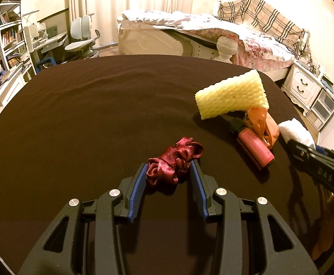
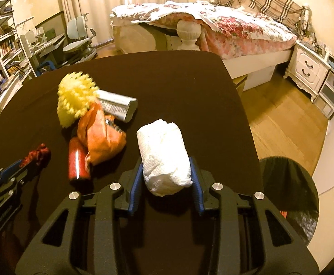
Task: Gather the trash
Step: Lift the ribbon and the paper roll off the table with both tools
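A crumpled dark red ribbon (image 1: 173, 160) lies on the black table (image 1: 86, 105); my left gripper (image 1: 169, 171) is shut on it, pads on both sides. My right gripper (image 2: 167, 171) is shut on a wad of white paper towel (image 2: 164, 155), which also shows in the left wrist view (image 1: 295, 133). Between them lie a yellow foam net (image 1: 232, 96), a crumpled orange wrapper (image 1: 262, 121) and a red tube (image 1: 256, 146). The right wrist view shows the same foam net (image 2: 75, 98), wrapper (image 2: 100, 135), red tube (image 2: 77, 162), and a silver tube (image 2: 118, 105).
A black trash bin (image 2: 288, 194) stands on the floor right of the table (image 2: 167, 80). Beyond the table are a bed (image 1: 212, 34), a white nightstand (image 2: 308, 68), a desk chair (image 1: 82, 36) and bookshelves (image 1: 4, 39) at left.
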The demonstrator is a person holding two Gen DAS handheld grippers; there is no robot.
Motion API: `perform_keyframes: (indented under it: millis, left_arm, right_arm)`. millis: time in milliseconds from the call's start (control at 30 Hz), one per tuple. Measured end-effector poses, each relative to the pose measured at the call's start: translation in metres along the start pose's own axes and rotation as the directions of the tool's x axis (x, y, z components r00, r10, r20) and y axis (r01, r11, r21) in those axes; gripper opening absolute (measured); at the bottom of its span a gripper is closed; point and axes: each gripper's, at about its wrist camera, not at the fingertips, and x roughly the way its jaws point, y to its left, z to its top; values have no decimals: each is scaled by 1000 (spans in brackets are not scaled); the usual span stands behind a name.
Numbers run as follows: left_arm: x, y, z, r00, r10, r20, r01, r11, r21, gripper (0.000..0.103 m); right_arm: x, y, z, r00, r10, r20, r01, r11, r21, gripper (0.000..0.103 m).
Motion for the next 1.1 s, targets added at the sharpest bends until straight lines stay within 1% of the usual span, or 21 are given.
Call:
perform_keyframes:
  millis: [67, 367, 567, 700, 800, 867, 933, 1100]
  left_arm:
    - [-1, -1, -1, 1000, 0, 3, 0, 1000, 0, 27]
    - [-9, -6, -11, 1000, -7, 7, 7, 1000, 14, 27]
    - [-14, -4, -17, 1000, -26, 2, 26, 1000, 7, 27]
    - [-17, -5, -22, 1000, -31, -1, 31, 999, 14, 27]
    - [-16, -7, -21, 999, -37, -8, 37, 999, 20, 35]
    - [-15, -8, -20, 999, -36, -10, 36, 999, 20, 46]
    - [-14, -9, -19, 999, -39, -17, 39, 999, 26, 49]
    - [-8, -15, -19, 999, -40, -36, 42, 998, 56, 49]
  right_arm:
    - [-7, 0, -8, 1000, 7, 1, -7, 1000, 6, 36]
    - [-30, -1, -37, 1000, 25, 5, -25, 1000, 16, 36]
    - [-39, -1, -49, 999, 34, 10, -34, 999, 17, 36]
    - [-40, -2, -50, 999, 40, 11, -40, 999, 25, 36]
    - [-41, -2, -51, 999, 44, 12, -44, 999, 28, 36]
    - [-41, -2, -52, 999, 45, 12, -45, 999, 29, 36]
    - [-41, -2, -52, 999, 45, 12, -45, 999, 29, 36]
    - [-42, -2, -52, 999, 46, 12, -46, 998, 30, 36]
